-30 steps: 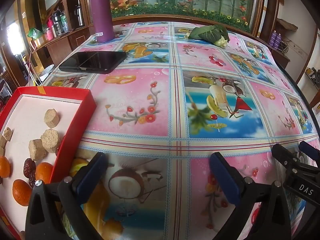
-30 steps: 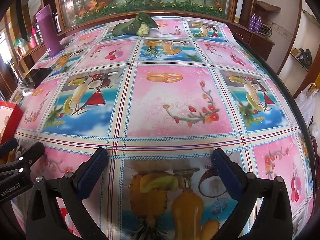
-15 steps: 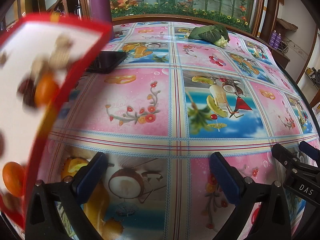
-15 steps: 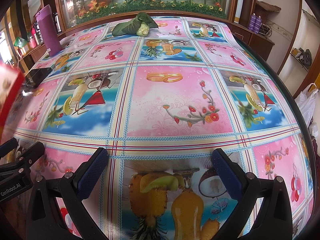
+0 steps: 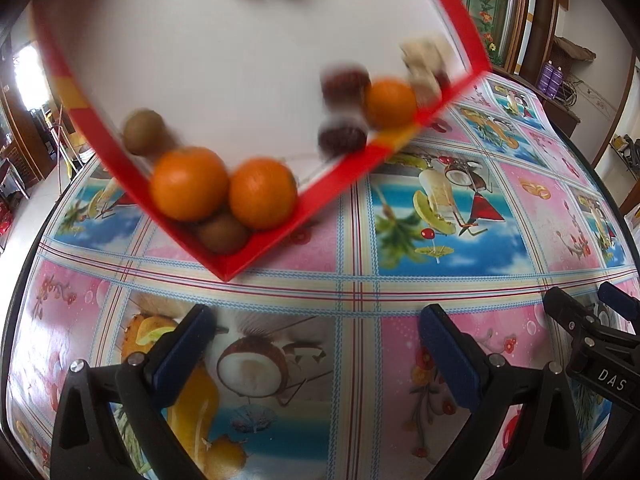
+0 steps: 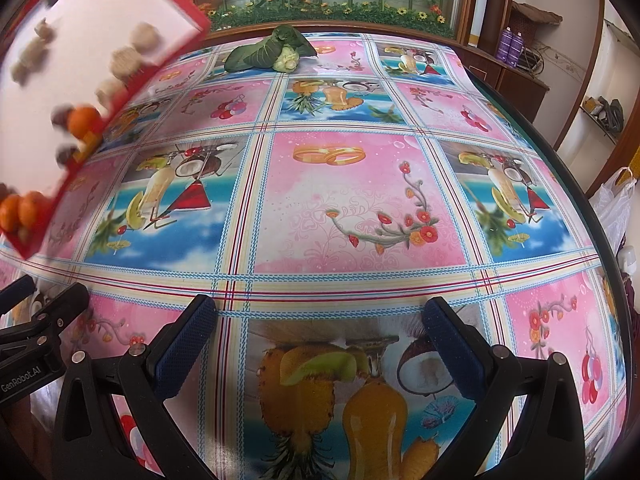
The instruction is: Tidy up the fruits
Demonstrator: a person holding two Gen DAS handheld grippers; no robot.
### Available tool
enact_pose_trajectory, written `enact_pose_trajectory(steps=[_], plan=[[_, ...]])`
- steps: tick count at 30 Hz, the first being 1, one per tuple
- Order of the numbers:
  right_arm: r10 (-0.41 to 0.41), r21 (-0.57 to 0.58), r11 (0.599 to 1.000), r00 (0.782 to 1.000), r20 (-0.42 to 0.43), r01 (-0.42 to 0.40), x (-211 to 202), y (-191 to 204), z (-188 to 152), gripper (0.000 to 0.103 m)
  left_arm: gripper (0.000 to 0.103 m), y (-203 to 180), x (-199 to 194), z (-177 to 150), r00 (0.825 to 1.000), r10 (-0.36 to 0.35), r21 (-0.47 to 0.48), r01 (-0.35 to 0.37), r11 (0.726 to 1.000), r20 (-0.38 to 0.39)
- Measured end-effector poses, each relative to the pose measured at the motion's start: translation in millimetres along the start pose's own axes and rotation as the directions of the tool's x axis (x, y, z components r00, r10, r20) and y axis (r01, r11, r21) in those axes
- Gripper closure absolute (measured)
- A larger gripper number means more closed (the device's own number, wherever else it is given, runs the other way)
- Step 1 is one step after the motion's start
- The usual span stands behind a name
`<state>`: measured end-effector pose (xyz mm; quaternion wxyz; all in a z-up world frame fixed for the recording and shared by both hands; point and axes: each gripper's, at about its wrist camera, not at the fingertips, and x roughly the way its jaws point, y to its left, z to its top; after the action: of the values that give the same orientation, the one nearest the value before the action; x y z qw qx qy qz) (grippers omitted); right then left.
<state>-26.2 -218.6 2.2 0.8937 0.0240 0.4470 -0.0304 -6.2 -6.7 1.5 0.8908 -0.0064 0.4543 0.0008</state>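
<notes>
That red box (image 5: 344, 184) is tipped hard over the surface (image 5: 440, 272), one corner pointing down toward the cloth, and everything inside has run to the low edges. If it tilts any further the round fruit will go over the shallow wall and roll across the slick patterned cloth, maybe clear off the edge of the surface. The blur on the upper pieces tells me they are sliding fast, so a spill is a real risk.

In the low corner sit two oranges (image 5: 224, 188) pressed together, with a brown kiwi (image 5: 222, 234) wedged under them and another kiwi (image 5: 142, 132) just above against the left wall. Along the right wall a third orange (image 5: 390, 104) lies beside two dark red fruits, dates I would guess (image 5: 342, 138), though they are too smeared to be sure. Pale tan chunks (image 5: 424, 68) crowd near the upper right corner.

The left hand-held gripper (image 5: 314, 354) stands wide apart with nothing between its blue pads, low over the cloth, below the box and not touching it. The right hand-held gripper (image 6: 320, 354) is likewise spread wide and empty, well clear of the box. I cannot see what is holding the box up.

Far across the surface lies a leafy green vegetable (image 6: 272, 54).
</notes>
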Motion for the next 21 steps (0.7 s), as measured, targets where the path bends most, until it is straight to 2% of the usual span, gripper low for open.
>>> enact_pose_trajectory(steps=[21], plan=[[0.0,0.001,1.0,1.0,0.0,0.0,0.6,-0.7,-0.8,0.0,0.0,2.1,4.3,0.7,1.0,-0.001,-0.002,0.001,1.0,-0.001]])
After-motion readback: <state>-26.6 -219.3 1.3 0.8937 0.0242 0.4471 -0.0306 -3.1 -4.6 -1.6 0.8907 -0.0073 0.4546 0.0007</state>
